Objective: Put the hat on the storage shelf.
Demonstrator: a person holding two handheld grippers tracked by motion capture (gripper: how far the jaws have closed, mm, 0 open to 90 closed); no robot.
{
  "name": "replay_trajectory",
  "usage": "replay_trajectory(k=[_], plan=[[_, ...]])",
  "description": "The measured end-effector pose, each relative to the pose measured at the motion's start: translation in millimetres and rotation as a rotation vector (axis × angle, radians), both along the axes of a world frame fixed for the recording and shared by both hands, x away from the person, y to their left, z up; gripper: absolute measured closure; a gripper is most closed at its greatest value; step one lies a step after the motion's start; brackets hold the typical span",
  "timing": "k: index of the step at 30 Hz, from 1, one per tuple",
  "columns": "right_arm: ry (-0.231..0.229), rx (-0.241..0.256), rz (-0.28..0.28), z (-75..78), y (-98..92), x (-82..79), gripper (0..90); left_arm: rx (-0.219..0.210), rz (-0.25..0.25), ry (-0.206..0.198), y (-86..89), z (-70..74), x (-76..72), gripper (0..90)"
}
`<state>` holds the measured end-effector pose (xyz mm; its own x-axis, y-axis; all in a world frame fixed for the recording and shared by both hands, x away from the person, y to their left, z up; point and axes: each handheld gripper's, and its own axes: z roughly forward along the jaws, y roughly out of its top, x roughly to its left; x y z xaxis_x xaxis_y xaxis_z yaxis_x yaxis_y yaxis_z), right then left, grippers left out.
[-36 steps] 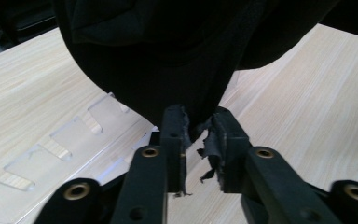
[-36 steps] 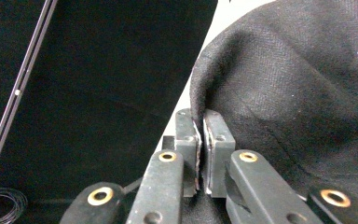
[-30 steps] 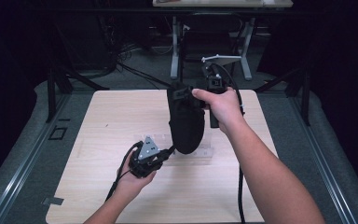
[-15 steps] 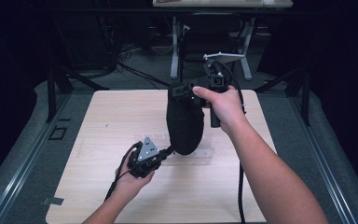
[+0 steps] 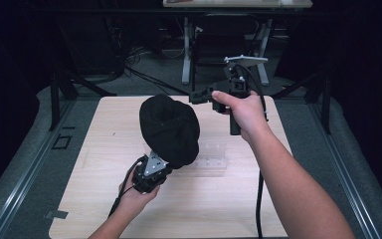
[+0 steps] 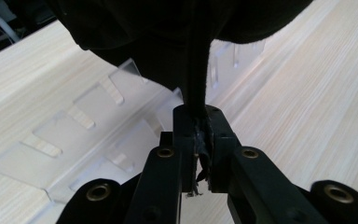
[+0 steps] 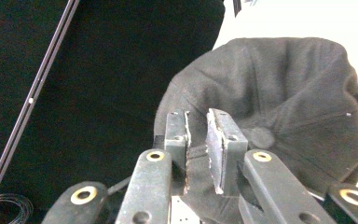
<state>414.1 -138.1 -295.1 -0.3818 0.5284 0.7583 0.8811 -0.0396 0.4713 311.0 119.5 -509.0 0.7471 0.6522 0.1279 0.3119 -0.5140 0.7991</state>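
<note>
So the black cap [image 5: 169, 130] is up off the wooden table [image 5: 104, 209], hanging over the middle of it, just above a clear plastic rack [image 5: 210, 155] lying flat there; the left gripper [image 5: 151, 174] on the near side has its jaws clamped tight on a thin edge of the fabric, you can see the cloth pinched between them in the left gripper view [image 6: 196, 116]; the right gripper [image 5: 199, 95] sits off to the far right of the cap, jaws slightly apart with nothing between them, just pointing at the crown [image 7: 279, 107]. My worry: it's a one-point grip on floppy cloth, so the cap could slip out or swing; if it sags it might snag the rack's little tabs and drag the whole thing across the table.
</note>
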Motion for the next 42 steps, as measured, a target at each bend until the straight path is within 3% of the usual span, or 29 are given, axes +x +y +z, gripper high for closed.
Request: replay_trajectory(k=[2, 4, 10, 17, 19, 21, 32, 36, 42], plan=[[0.0, -0.008, 0.001, -0.5, -1.4, -0.4, 77.3, -0.008, 0.012, 0.017, 1.3, -7.4, 0.1, 85.4], [-0.01, -0.019, -0.007, -0.6, -2.3, -1.1, 76.5, 0.004, 0.005, 0.004, 4.4, -10.8, 0.9, 85.3], [-0.056, -0.085, -0.026, -0.9, -6.5, -3.7, 72.2, -0.034, 0.017, 0.002, 8.1, -20.5, -3.3, 84.5], [-0.131, -0.153, -0.061, -1.1, -9.3, -6.8, 64.5, -0.049, 0.041, 0.024, 16.2, -25.1, -4.8, 79.5], [-0.158, -0.202, -0.071, -2.1, -10.9, -7.3, 64.0, -0.054, 0.051, 0.037, 19.3, -26.0, -5.0, 76.3], [-0.166, -0.229, -0.075, -3.9, -12.3, -7.0, 64.0, -0.026, 0.076, 0.02, 20.2, -25.8, -5.7, 76.9], [-0.188, -0.258, -0.11, -5.2, -27.1, -11.2, 61.1, -0.031, 0.099, 0.025, 31.6, -22.0, -6.6, 64.5], [-0.205, -0.279, -0.123, -4.6, -31.4, -14.0, 59.8, -0.048, 0.103, 0.062, 36.6, -21.8, -7.4, 57.9], [-0.214, -0.327, -0.12, -4.7, -35.6, -19.2, 58.5, -0.068, 0.118, 0.08, 49.7, -18.1, -8.5, 51.0]])
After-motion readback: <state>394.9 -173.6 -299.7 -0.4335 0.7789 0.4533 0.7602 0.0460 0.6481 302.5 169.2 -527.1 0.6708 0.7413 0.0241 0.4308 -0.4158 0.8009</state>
